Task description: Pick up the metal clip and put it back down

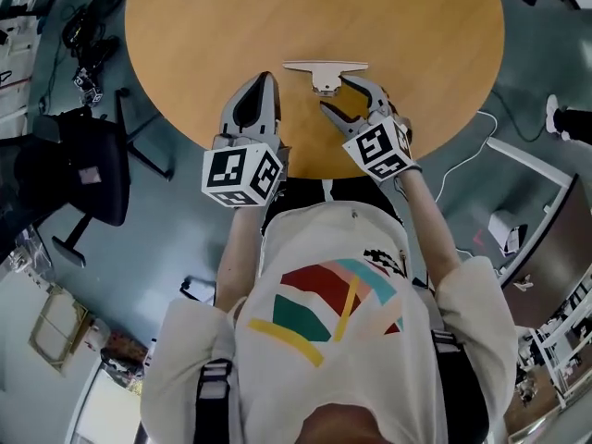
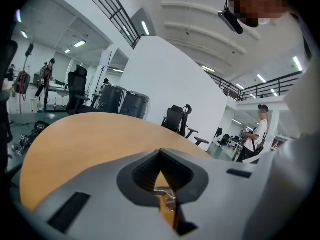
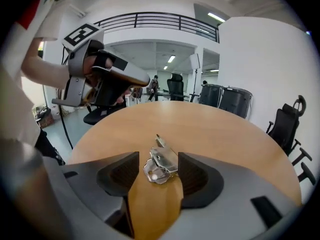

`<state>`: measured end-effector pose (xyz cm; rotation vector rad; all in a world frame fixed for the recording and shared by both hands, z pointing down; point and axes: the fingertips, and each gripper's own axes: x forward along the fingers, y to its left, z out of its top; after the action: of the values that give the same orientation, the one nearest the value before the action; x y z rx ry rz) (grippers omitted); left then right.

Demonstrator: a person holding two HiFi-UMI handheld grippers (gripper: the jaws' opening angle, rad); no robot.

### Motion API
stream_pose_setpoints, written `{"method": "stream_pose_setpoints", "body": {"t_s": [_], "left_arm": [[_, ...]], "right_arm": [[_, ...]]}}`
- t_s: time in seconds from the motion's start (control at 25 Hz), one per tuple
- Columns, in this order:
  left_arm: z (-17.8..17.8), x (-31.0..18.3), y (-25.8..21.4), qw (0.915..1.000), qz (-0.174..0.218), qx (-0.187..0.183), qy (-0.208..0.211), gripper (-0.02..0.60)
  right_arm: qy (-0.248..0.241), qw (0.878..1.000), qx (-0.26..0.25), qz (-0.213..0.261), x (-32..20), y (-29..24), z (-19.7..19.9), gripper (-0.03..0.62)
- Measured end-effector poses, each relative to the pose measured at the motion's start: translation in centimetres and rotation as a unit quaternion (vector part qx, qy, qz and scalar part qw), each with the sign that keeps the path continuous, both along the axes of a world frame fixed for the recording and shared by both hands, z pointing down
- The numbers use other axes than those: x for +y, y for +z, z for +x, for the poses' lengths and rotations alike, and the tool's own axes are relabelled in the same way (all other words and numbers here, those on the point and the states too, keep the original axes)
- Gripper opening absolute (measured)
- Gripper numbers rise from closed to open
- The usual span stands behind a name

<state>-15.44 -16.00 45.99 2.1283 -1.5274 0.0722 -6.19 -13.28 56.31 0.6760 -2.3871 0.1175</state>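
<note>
The metal clip (image 1: 325, 75) lies flat on the round wooden table (image 1: 185, 26), near its front edge. In the right gripper view the clip (image 3: 160, 164) rests on the wood between my spread jaws, touching neither. My right gripper (image 1: 337, 93) is open, its tips on either side of the clip's near end. My left gripper (image 1: 265, 80) hovers just left of the clip with its jaws closed on nothing; its own view shows the tips (image 2: 160, 153) meeting over bare wood. The left gripper (image 3: 107, 79) also shows raised at the upper left in the right gripper view.
A black office chair (image 1: 83, 169) stands on the floor left of the table, with cables (image 1: 88, 26) beyond it. A white cable (image 1: 462, 151) runs over the floor at the right. A person (image 2: 257, 131) stands far behind the table, near more chairs (image 2: 175, 119).
</note>
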Motion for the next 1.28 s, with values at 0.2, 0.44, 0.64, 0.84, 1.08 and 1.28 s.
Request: {"method": "stream_pose_setpoints", "body": {"t_s": [0.2,0.44,0.64,0.84,1.08,1.28], "left_arm": [[-2.3,-1.9,2.4,0.9997,-0.024,-0.011,0.000,0.043],[-3.5,-2.1,4.9,0.9988,-0.047,-0.008,0.007,0.043],[-2.6,-2.3,6.5,0.9976,-0.066,-0.007,0.020,0.043],[-2.4,-2.5,6.7,0.9975,-0.065,-0.008,0.024,0.043],[-3.2,-3.7,5.0,0.9989,-0.043,-0.008,0.017,0.043],[-3.3,-3.9,0.8,0.9998,-0.013,-0.005,0.014,0.043]], "right_arm": [[0.004,1.000,0.020,-0.003,-2.1,2.1,-1.0,0.248],[-0.006,0.999,0.033,0.003,-2.6,4.2,-2.5,0.245],[-0.003,1.000,0.024,0.020,-3.6,4.2,-2.6,0.185],[-0.004,1.000,-0.007,0.030,-4.5,2.9,-3.2,0.097],[0.017,0.999,-0.036,0.018,-4.8,0.6,-3.8,0.072],[0.044,0.995,-0.088,0.014,-4.5,-5.5,-3.8,0.074]]}}
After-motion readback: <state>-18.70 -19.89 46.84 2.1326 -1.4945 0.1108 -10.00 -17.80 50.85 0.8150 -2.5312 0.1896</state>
